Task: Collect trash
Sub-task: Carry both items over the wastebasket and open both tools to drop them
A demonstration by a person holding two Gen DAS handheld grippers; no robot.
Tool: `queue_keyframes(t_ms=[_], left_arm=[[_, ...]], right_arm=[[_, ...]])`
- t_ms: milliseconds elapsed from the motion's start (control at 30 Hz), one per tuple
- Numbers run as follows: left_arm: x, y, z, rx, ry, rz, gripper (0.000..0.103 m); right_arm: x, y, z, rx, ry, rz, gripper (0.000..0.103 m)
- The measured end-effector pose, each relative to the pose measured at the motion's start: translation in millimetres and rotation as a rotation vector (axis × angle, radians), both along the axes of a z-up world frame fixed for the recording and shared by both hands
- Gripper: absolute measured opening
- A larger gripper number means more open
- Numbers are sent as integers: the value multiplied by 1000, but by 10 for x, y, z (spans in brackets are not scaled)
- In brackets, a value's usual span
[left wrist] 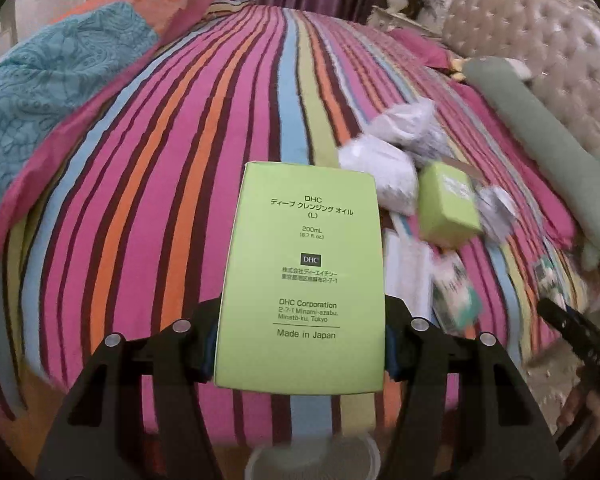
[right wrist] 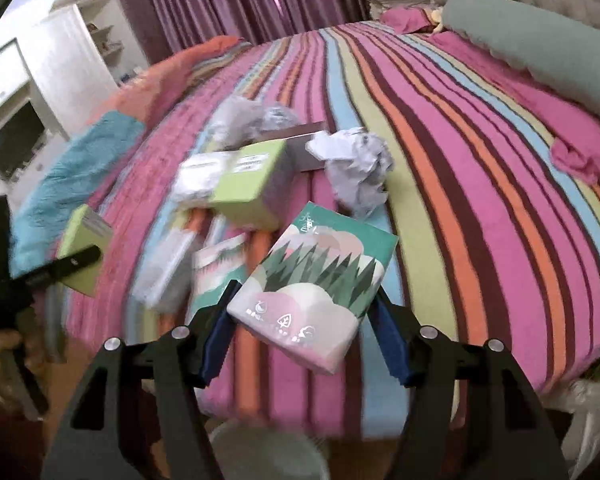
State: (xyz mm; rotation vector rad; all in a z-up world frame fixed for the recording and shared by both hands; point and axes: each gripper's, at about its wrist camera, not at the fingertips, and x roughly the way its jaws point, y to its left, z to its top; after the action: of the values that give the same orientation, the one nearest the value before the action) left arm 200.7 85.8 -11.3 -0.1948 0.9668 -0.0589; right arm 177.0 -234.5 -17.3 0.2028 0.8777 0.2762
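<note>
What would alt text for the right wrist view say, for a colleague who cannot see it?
The right gripper is shut on a tissue pack printed with green trees, lifted above a striped bedspread. Behind it lie a green box, crumpled paper and more packs; a white bin rim shows below.

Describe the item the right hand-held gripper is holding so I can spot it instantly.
On the striped bedspread, look at the near edge where the right hand-held gripper clamps a tissue pack. Unlike the plain green boxes beside it, it shows dark green trees.
</note>
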Motion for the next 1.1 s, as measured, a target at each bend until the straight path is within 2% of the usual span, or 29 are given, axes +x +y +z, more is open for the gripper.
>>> queue_keyframes(t_ms=[100, 200, 300, 400, 533, 667, 800, 900, 1000, 1100], left_arm=[[-423, -78, -18, -21, 16, -38, 58], [-878, -217, -185, -67, 71, -69, 58], [-1267, -377, -533, -100, 168, -79, 58], [-1432, -495, -923, -134, 286, -91, 58], [-1478, -615, -1462, -173, 473, -84, 58], [-1463, -716, -1966, -212, 658, -69, 58], [-1470, -771, -2354, -214, 786, -39, 58], [-1448, -763, -2485, -202, 824, -17, 59], [-1451, -752, -2586, -171, 850, 8, 60], [-1453, -694, -2653, -179, 884, 16, 67]], right_arm=[[-356, 67, 37, 56, 19, 45, 60], [-671, 178, -52, 100, 61, 75, 60], [-893, 337, -292, 108, 139, 105, 60], [-974, 454, -686, 145, 266, 98, 60], [-980, 601, -1287, 199, 492, 74, 60], [-994, 751, -1736, 253, 663, 61, 60], [-971, 783, -2203, 284, 825, 1, 60], [-923, 782, -2425, 297, 894, -42, 60], [-881, 812, -2506, 295, 915, -52, 62], [-945, 719, -2587, 295, 938, -77, 72]])
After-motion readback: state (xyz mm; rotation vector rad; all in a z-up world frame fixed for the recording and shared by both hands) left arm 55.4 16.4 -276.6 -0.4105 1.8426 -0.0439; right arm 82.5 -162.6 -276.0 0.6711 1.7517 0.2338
